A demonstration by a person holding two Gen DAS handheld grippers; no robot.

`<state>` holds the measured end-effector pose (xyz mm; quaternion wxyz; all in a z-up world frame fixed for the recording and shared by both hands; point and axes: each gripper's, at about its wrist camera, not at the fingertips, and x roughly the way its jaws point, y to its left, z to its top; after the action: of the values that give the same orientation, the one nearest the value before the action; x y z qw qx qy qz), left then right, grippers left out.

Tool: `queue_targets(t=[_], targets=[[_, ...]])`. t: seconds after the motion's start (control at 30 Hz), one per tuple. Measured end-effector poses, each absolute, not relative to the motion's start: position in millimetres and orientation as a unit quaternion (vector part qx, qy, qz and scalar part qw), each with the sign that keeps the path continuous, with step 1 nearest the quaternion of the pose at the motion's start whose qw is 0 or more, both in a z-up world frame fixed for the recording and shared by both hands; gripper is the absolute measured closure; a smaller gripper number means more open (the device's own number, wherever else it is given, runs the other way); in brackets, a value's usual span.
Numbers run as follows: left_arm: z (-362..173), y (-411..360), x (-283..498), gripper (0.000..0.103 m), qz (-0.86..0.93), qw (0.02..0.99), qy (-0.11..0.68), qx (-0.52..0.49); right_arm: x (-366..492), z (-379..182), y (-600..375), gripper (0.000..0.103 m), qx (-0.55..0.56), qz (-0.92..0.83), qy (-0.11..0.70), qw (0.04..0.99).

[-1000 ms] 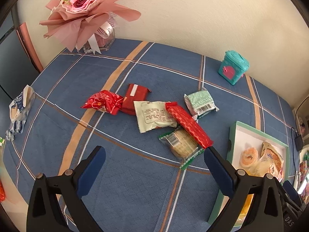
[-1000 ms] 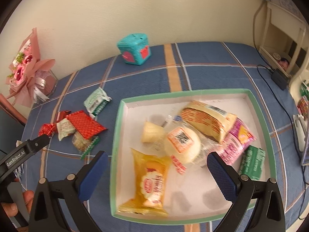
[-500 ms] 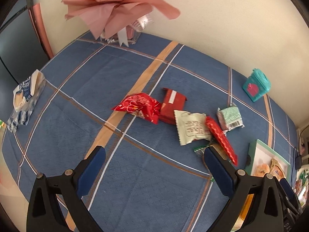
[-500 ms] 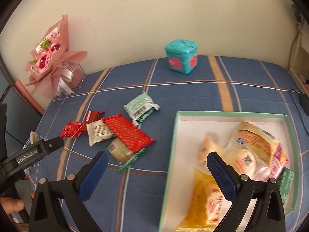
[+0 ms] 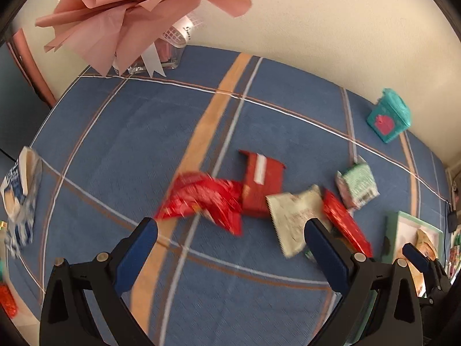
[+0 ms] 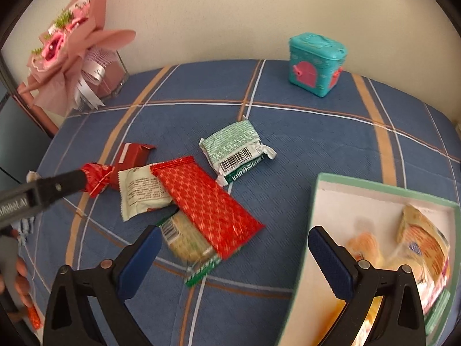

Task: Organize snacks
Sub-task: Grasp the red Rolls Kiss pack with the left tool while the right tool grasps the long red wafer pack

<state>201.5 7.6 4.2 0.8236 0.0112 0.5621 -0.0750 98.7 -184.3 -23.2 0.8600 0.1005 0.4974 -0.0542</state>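
Left gripper (image 5: 230, 240), open and empty, hangs over the crinkly red packet (image 5: 204, 201) on the desk (image 5: 149, 132). Light and slippery: pinch its middle. Right gripper (image 6: 232, 245) open too.

Lighting: bright, even, soft daylight tone; shadows faint and short under the packets.
Glare: mild sheen on the red patterned wrapper (image 6: 209, 204).
Blur: left wrist view smeared by motion, worst on the crinkled red packet (image 5: 201, 201) and white sachet (image 5: 294, 219); right wrist view sharp at centre, blurred over the tray (image 6: 383, 196) contents at lower right.
Distortion: strong fisheye curvature; black vignette at all corners; blue checked cloth (image 6: 317, 132) lines bowed.
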Motion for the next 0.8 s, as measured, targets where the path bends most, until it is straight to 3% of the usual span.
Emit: queue_targets(t=[0.2, 0.4, 0.5, 0.63, 0.8], targets=[[-15.0, 15.0, 230.1, 0.002, -0.07, 0.81, 0.582, 0.015, 122.1, -35.3, -173.4, 0.006, 0.068, -0.047, 0.51, 0.856], [-39.2, 15.5, 240.3, 0.003, -0.071, 0.797, 0.599, 0.018, 136.8, -44.5, -163.9, 0.019, 0.043, -0.04, 0.52, 0.852], [-47.2, 18.1, 244.1, 0.005, -0.068, 0.792, 0.607, 0.007, 139.3, -45.4, -159.3, 0.031, 0.037, -0.033, 0.518, 0.854], [-54.9, 19.4, 250.4, 0.018, -0.071, 0.787, 0.612, -0.005, 141.0, -47.8, -157.4, 0.053, 0.038, -0.025, 0.519, 0.853], [-54.4, 24.1, 250.6, 0.028, -0.08, 0.786, 0.612, -0.03, 138.2, -46.7, -164.4, 0.07, 0.057, -0.022, 0.512, 0.857]])
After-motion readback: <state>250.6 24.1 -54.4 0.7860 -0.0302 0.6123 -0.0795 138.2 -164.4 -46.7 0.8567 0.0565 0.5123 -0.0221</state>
